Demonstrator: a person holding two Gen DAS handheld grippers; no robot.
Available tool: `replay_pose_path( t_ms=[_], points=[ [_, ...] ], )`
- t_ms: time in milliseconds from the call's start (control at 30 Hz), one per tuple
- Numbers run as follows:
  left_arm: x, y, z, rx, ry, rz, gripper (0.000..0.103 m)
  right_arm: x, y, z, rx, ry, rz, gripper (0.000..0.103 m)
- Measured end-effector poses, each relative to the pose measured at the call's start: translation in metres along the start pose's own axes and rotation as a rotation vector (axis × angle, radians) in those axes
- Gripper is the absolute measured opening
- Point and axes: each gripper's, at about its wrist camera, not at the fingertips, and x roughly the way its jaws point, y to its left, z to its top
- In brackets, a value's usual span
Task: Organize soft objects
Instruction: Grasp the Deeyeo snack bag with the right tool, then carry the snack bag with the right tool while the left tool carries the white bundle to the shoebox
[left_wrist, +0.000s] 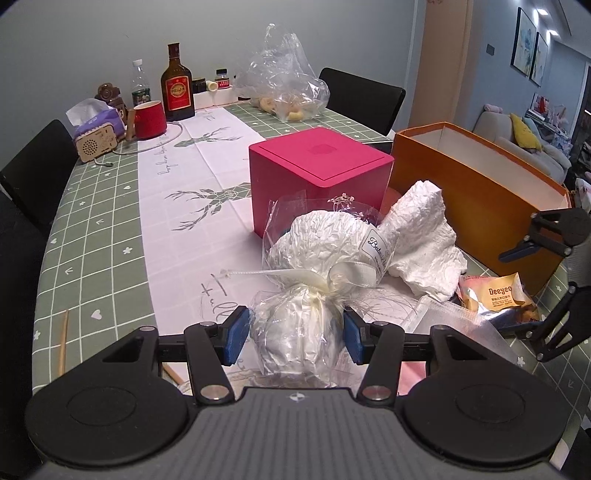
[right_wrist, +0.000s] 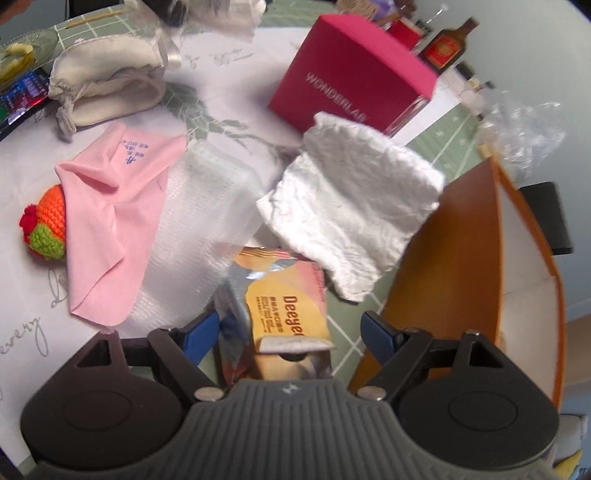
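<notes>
On the worktop (right_wrist: 22, 173), a crocheted orange toy (right_wrist: 46, 225) is lying at the far left, partly under a pink cloth (right_wrist: 110, 221). The left hand-held gripper (left_wrist: 295, 334) is clamping its blue pads on a cellophane-wrapped white bundle (left_wrist: 299, 325) tied with ribbon. Right of it, a crumpled white cloth (right_wrist: 351, 206) is resting near the pink box (left_wrist: 317, 177). The right hand-held gripper (right_wrist: 291, 334) is standing released, jaws wide around a Deeyeo packet (right_wrist: 288, 310), beside the orange box (right_wrist: 465, 266).

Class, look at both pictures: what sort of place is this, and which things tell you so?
Probably a home dining area: a green checked tablecloth, black dining chairs around the table, and a grey sofa in the room beyond.
</notes>
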Motion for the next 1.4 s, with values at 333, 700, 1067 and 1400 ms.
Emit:
replay_pose_path(
  t_ms=[333, 700, 1067, 1400],
  points=[
    [-0.021, 0.007, -0.006, -0.016, -0.025, 0.009, 0.061, 0.029, -0.028, 0.015, 0.08, 0.123, 0.137, 0.088],
    [-0.028, 0.005, -0.007, -0.018, -0.038, 0.015, 0.061, 0.018, -0.018, 0.017, 0.054, 0.121, 0.134, 0.053],
    [-0.027, -0.004, -0.009, 0.002, -0.035, 0.01, 0.061, -0.008, -0.023, 0.005, 0.059, 0.097, 0.111, 0.049],
    [-0.03, -0.036, -0.002, 0.029, -0.072, -0.045, 0.061, -0.067, -0.031, -0.003, 0.031, -0.005, 0.075, 0.049]
  ],
)
